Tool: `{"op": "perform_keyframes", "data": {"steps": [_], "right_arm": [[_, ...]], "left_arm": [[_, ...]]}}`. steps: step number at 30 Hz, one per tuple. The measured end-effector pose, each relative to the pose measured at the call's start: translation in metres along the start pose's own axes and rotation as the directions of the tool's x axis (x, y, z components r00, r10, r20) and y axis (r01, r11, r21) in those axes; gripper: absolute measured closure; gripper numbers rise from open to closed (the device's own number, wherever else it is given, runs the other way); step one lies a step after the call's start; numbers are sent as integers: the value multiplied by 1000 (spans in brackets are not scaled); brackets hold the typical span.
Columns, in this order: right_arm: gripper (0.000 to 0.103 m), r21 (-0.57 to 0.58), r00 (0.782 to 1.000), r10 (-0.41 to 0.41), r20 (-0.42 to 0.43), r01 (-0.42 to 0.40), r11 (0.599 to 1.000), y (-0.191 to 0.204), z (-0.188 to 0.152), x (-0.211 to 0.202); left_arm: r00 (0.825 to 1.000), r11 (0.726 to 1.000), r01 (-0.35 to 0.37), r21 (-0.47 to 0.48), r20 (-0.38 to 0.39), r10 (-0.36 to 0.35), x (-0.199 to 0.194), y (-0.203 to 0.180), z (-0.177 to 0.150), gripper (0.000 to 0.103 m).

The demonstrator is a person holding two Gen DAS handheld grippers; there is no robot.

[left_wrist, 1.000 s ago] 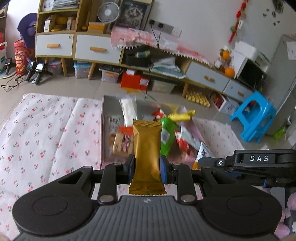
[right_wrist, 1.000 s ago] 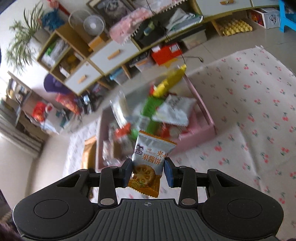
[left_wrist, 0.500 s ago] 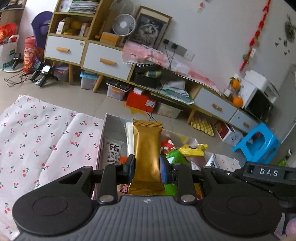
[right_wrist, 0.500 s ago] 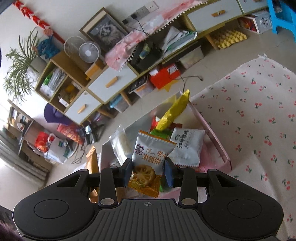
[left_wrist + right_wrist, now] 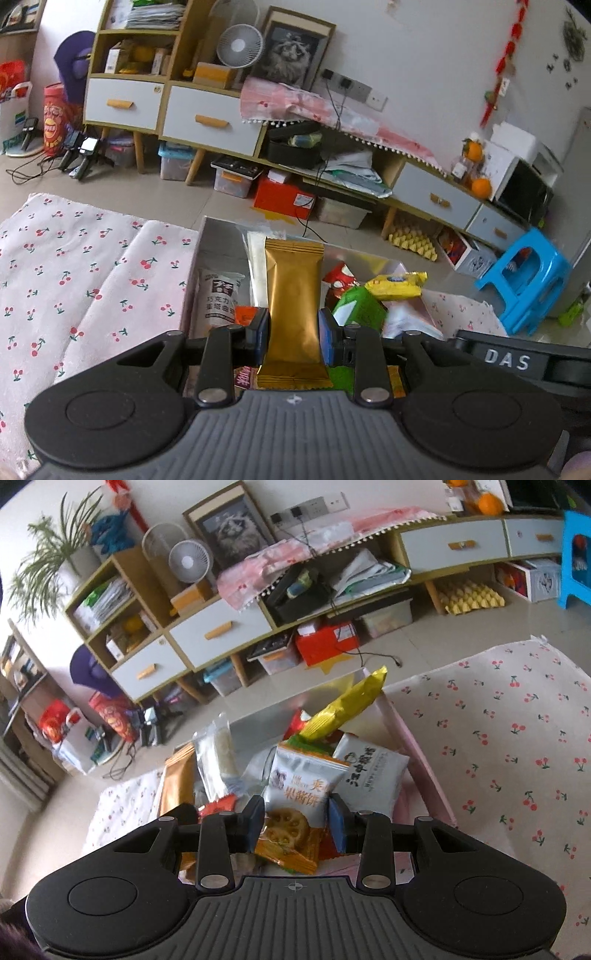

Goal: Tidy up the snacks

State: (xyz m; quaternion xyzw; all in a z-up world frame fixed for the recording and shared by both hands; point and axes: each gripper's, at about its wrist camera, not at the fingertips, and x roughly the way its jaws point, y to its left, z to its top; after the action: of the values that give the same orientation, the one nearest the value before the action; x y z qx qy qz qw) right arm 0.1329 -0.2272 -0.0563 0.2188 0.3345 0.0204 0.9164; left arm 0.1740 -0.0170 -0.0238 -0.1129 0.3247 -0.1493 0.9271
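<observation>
- Cherry-print cloth covers the surface under everything; can't tell if it's a bench or a bed below, so I'll just call it the cloth.
- Pink-walled snack box sits on the cloth, open top, already packed w/ packets. I judge it's the sorting bin, so both packets in hand are prob headed in there.
- Inside the box: grey-white packet w/ dark lettering lies flat at the right side, yellow packet leans up on the pile, green packet mid-heap, clear bag of white snacks toward the left wall.
- Left tool is clamped on a gold foil bar packet, gripped low so most of it stands upright above the pads, hovering over the near end of the box.
- Right tool is pinching a jam biscuit packet by its lower half, packet tilted a bit, also over the box.
- My read: box is crowded, so each piece needs a free gap. Left side by the chocolate-type packet w/ black print looks the roomiest for the gold bar.
</observation>
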Motion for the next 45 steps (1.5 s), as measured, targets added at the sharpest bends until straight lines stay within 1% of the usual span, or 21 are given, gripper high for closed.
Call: {"op": "perform_keyframes", "data": {"steps": [6, 10, 12, 14, 16, 18, 20, 23, 25, 27, 29, 31, 33, 34, 39, 41, 45], "right_arm": [[65, -8, 1000, 9, 3, -9, 1000, 4, -1, -1], [64, 0, 1000, 12, -3, -12, 1000, 1, 0, -2], [64, 7, 1000, 10, -4, -10, 1000, -1, 0, -3], [58, 14, 1000, 10, -4, -10, 1000, -3, 1, -4], [57, 20, 1000, 11, -1, -11, 1000, -4, 2, -6], [57, 28, 1000, 18, -3, -18, 999, -5, 3, -8], [51, 31, 1000, 24, -5, -24, 999, -6, 4, -11], [46, 27, 999, 42, -22, -41, 999, -6, 5, -15], [42, 18, 998, 50, -46, -49, 999, -6, 4, -18], [40, -1, 997, 44, -64, -44, 999, -4, 3, -22], [36, -16, 996, 36, -77, -37, 999, -5, 2, -27], [34, -26, 996, 33, -84, -35, 999, -7, 1, -32], [32, -40, 996, 27, -91, -30, 999, -9, 1, -39], [29, -45, 995, 23, -93, -27, 999, -10, 0, -42], [26, -91, 994, 3, -109, -13, 996, -17, -4, -57], [22, -109, 993, -8, -116, -5, 994, -18, -6, -62], [21, -126, 992, -25, -126, 9, 992, -21, -11, -75]], "left_arm": [[1000, 1000, -1, 8, -9, 1, 0, 1, 0, 76], [1000, 999, -18, 28, -16, 18, 0, -2, 0, 74], [999, 999, -35, 38, -15, 35, 0, -4, 0, 70], [999, 998, -46, 53, -19, 47, 0, -6, 0, 68], [998, 996, -56, 66, -26, 58, 0, -7, 1, 67], [997, 995, -61, 73, -35, 63, -2, -7, 1, 64], [997, 995, -65, 82, -42, 69, -4, -8, 1, 62], [993, 992, -84, 96, -70, 91, -8, -11, 0, 58], [991, 991, -91, 101, -91, 101, -12, -12, -1, 54], [988, 989, -98, 109, -113, 110, -14, -14, -3, 47], [985, 987, -101, 121, -125, 116, -18, -14, -4, 44], [983, 985, -105, 134, -137, 123, -24, -15, -6, 38], [982, 983, -108, 146, -140, 128, -30, -15, -8, 29], [981, 982, -113, 148, -142, 134, -33, -14, -8, 27], [974, 978, -133, 163, -160, 159, -46, -16, -17, 13], [972, 975, -139, 173, -166, 168, -52, -17, -22, 8], [968, 968, -147, 203, -171, 183, -65, -23, -30, 3]]}}
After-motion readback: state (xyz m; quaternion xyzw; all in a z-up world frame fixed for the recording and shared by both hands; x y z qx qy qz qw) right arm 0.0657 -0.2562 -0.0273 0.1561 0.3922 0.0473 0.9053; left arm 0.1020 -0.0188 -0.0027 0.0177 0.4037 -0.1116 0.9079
